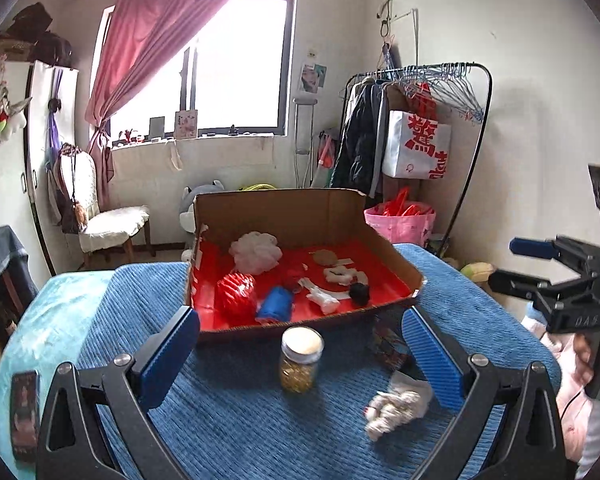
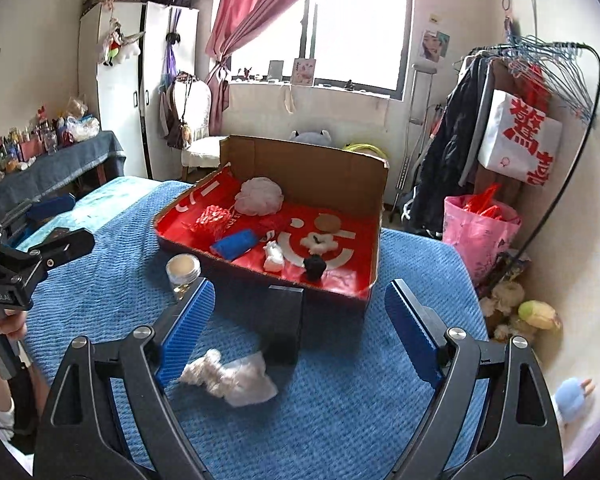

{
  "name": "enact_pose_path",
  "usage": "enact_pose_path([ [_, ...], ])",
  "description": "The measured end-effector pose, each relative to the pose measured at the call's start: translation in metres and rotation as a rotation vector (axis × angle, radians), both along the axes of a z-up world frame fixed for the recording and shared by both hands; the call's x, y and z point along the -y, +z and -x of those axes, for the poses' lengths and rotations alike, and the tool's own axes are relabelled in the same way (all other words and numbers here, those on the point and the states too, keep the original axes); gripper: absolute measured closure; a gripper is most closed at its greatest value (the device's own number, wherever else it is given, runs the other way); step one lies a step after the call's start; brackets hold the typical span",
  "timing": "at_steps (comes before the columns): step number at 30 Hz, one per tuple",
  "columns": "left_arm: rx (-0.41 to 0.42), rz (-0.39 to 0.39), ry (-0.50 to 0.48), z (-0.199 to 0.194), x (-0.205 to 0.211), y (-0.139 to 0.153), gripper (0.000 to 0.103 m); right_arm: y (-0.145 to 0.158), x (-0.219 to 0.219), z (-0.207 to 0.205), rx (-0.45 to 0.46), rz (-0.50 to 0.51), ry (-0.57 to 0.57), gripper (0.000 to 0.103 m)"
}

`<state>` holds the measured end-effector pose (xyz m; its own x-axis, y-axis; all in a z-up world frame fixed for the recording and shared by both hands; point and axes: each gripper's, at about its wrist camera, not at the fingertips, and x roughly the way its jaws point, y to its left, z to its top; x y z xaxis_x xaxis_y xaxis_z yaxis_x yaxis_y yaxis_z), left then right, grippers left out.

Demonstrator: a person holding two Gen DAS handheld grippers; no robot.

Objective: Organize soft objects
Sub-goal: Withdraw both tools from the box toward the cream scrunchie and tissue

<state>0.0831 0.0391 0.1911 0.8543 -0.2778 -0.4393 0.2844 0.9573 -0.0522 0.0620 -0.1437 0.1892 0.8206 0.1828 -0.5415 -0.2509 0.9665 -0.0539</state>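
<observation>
A cardboard box [image 1: 283, 208] [image 2: 312, 160] with a red floor stands on the blue bed cover. It holds a white puff [image 1: 255, 252] [image 2: 258, 196], a red mesh ball [image 1: 235, 294] [image 2: 211, 220], a blue roll [image 1: 275, 305] [image 2: 235, 244], a black pompom [image 1: 359, 293] [image 2: 315, 267] and small white pieces. A white crumpled cloth [image 1: 396, 404] [image 2: 231, 374] lies on the cover in front of the box. My left gripper [image 1: 300, 360] hangs open above the cover, empty. My right gripper [image 2: 295, 336] is open too, with the cloth below its left finger.
A glass jar [image 1: 301, 358] [image 2: 183, 270] and a black box [image 2: 283, 326] stand on the cover before the cardboard box. A phone [image 1: 23, 412] lies at the left. A clothes rack [image 1: 412, 128], pink bag [image 2: 480, 232], chair [image 1: 107, 224] and cluttered side table [image 2: 51, 156] surround the bed.
</observation>
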Motion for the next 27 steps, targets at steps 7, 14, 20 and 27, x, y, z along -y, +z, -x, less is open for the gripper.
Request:
enact_pose_path([
  [7,-0.001,0.022,0.002,0.026,0.006,-0.007,0.0,-0.015,0.004,0.034,0.028,-0.031,-0.044,0.015],
  [14,0.007,-0.008,0.021,0.047,0.021,-0.037,0.0,-0.043,0.01,0.058,0.054,-0.078,-0.107,0.015],
  [20,0.03,-0.029,0.023,0.061,0.029,-0.063,0.0,-0.072,0.014,0.072,0.081,-0.11,-0.154,0.015],
  [27,-0.01,0.013,0.012,0.06,0.029,-0.093,0.0,-0.112,0.015,0.07,0.043,-0.119,-0.196,0.015],
])
